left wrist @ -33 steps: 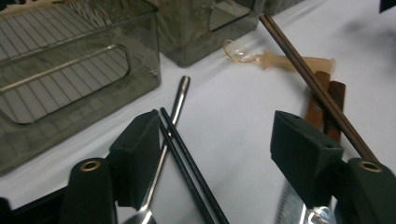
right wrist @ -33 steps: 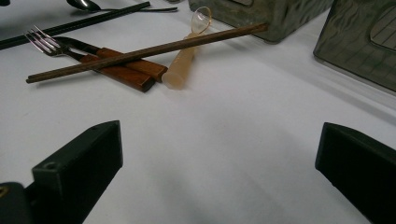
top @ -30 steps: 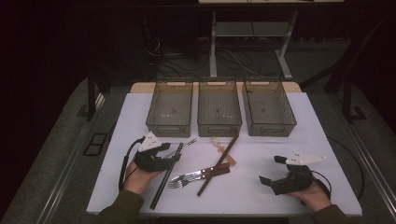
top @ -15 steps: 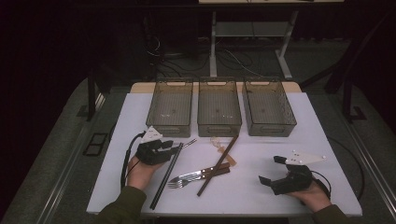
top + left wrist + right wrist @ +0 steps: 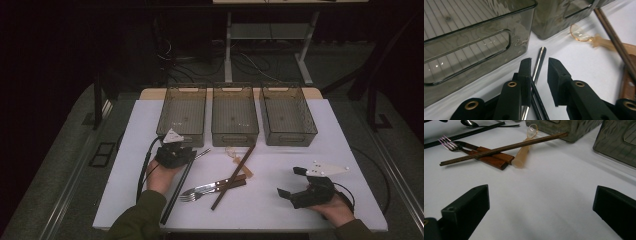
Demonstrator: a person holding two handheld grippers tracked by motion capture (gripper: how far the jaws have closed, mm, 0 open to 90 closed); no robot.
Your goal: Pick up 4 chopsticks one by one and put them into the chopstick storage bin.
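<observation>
Just in front of the left-hand bin (image 5: pixel 474 42), near its lower corner, a slim metal utensil handle (image 5: pixel 538 62) lies on the white surface (image 5: pixel 280 165), its rounded end pointing toward the gap between that bin and the middle bin (image 5: pixel 235 115). The left gripper (image 5: pixel 539 67) straddles it: the fingers (image 5: pixel 525 75) have just been closing, the handle runs close along the inner face of one of them, and a clear gap remains to the other, so they are narrowed around it but not yet pinching. A black chopstick (image 5: pixel 540 102) runs under the same fingers, right beside the handle, and in the high view black chopsticks (image 5: pixel 177 190) stretch from the left gripper (image 5: pixel 192 155) back toward the person's sleeve.

To do this grasp well, the fingers should be centred so both pads meet the metal handle together, and the chopstick should be left outside the pinch; otherwise both may lift or the handle may roll away. A low, level approach close to the surface looks right for so thin a thing.

Further right lie a translucent amber spoon (image 5: pixel 525 147), a brown chopstick (image 5: pixel 504 147) crossing wooden-handled cutlery (image 5: pixel 492 157) and a fork (image 5: pixel 447 143). The right bin (image 5: pixel 287 112) stands beyond. The right gripper (image 5: pixel 291 181) rests near the front edge, well apart from the cutlery, its fingers (image 5: pixel 466 205) spread wide on nothing.
</observation>
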